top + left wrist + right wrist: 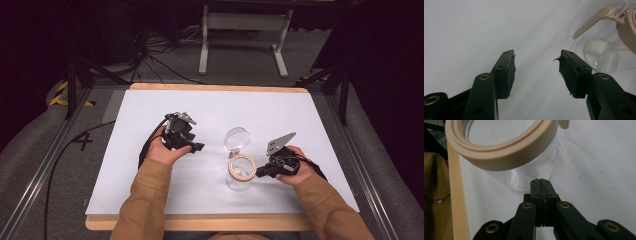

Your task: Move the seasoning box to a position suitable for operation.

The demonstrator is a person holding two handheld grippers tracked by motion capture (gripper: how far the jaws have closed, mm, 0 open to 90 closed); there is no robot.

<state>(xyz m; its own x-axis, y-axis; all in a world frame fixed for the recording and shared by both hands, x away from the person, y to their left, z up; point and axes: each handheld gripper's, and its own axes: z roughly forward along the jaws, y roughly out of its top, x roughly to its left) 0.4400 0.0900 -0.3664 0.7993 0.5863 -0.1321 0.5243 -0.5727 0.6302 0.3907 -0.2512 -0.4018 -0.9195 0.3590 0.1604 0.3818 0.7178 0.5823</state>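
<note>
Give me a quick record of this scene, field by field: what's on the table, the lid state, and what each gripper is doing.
surface: white tabletop with a wooden edge
object: clear jar with a beige rim ring, upright near the table's middle
lid: clear hinged lid swung open, behind the rim
left gripper: jaws apart, nothing between them, held to the left of the jar
right gripper: jaws pressed together, empty, tips close beside the jar's wall; contact cannot be told
jar contents: none visible

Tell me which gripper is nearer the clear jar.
Right. The right gripper sits shut just beside the clear jar, its fingers almost at the glass; the left gripper hangs open farther off on the other side.
</note>
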